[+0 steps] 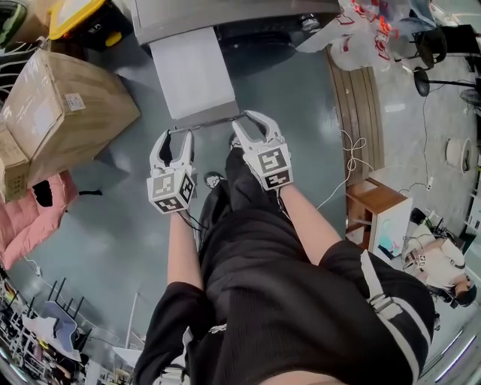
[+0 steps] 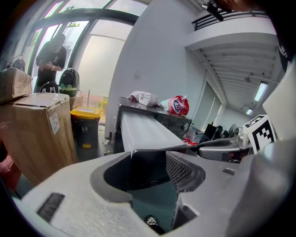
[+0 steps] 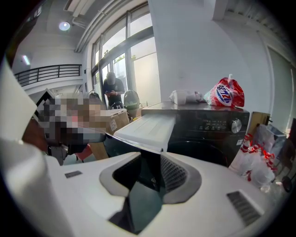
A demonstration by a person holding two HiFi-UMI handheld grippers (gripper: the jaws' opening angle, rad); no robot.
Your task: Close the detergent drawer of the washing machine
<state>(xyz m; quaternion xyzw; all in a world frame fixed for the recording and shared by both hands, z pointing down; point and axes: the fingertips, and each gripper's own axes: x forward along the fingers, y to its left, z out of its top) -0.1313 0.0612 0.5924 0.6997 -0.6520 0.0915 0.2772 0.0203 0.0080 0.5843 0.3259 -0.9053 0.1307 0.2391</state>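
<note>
The dark washing machine [image 1: 225,19] stands at the top of the head view with its white detergent drawer [image 1: 193,74] pulled far out toward me. My left gripper [image 1: 178,134] is open at the drawer's front left corner. My right gripper [image 1: 252,124] is open at its front right corner. In the left gripper view the drawer [image 2: 143,129] ends right at the open gripper [image 2: 152,162]. In the right gripper view the drawer's front corner [image 3: 148,127] reaches in between the open jaws of the gripper [image 3: 150,171], and the pads do not visibly press on it.
Cardboard boxes [image 1: 68,113] and a pink bundle [image 1: 30,218] lie on the left. A wooden stool [image 1: 372,199], a white cable [image 1: 349,162] and plastic bags [image 1: 361,30] are on the right. A detergent bag [image 3: 226,92] lies on the machine. A yellow bin [image 2: 85,125] stands behind.
</note>
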